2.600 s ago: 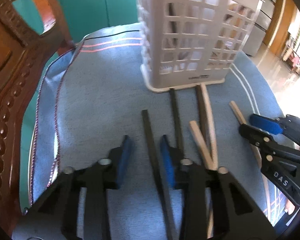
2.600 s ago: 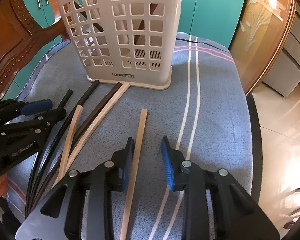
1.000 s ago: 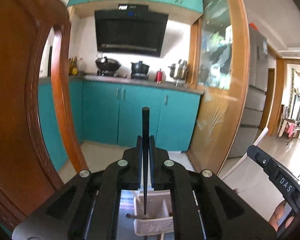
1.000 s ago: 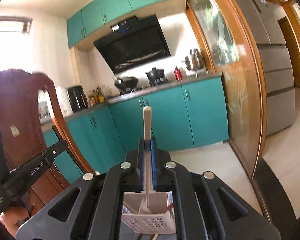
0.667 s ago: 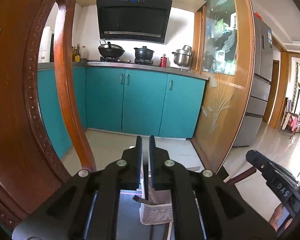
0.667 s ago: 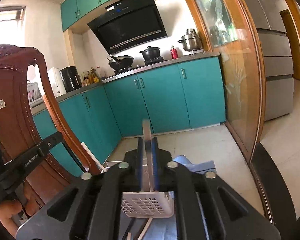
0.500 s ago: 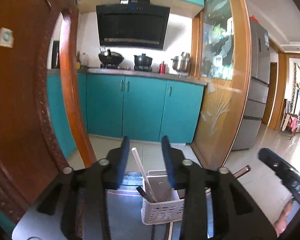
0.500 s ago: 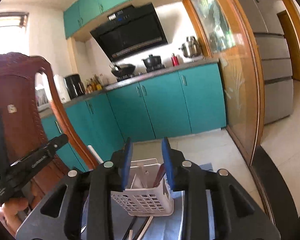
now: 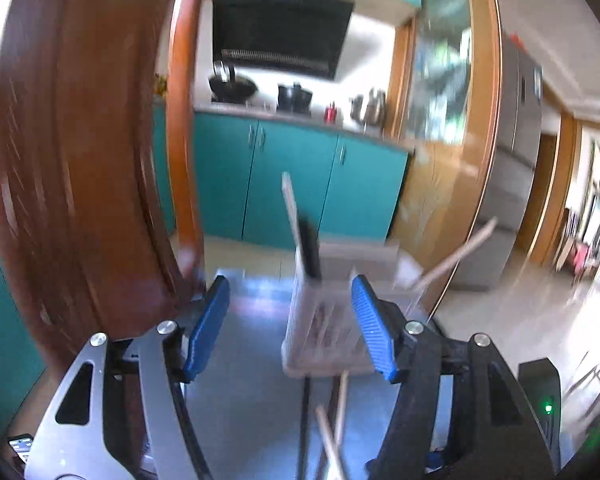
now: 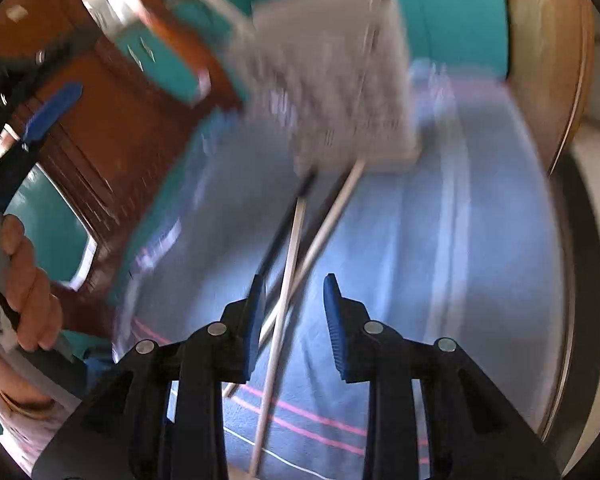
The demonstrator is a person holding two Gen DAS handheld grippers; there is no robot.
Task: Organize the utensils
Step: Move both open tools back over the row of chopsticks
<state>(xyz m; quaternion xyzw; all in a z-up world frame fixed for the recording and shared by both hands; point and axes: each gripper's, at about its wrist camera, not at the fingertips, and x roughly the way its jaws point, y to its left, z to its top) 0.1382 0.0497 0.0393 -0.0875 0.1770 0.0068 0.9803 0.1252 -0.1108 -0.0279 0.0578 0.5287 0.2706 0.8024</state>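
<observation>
A white lattice utensil basket (image 9: 332, 320) stands on the blue cloth; chopsticks stick up out of it, a light one (image 9: 290, 208), a black one (image 9: 310, 252) and one leaning right (image 9: 456, 256). My left gripper (image 9: 290, 330) is open and empty, wide apart, in front of the basket. My right gripper (image 10: 294, 312) is open and empty, low over loose chopsticks on the cloth: a light one (image 10: 288, 280), another light one (image 10: 332, 216) and a black one (image 10: 288, 216). The basket is blurred in the right wrist view (image 10: 332, 80). Loose chopsticks also lie below the left gripper (image 9: 332, 432).
A carved wooden chair back (image 9: 80, 160) stands close at the left. The blue striped cloth (image 10: 440, 260) covers the round table, whose edge (image 10: 568, 280) curves at the right. The left gripper and the hand holding it (image 10: 24, 272) show at the far left of the right wrist view.
Both grippers opened and let their chopsticks go into the basket. The right gripper has swung down toward the loose chopsticks on the cloth; the left has opened wider and tilted down.
</observation>
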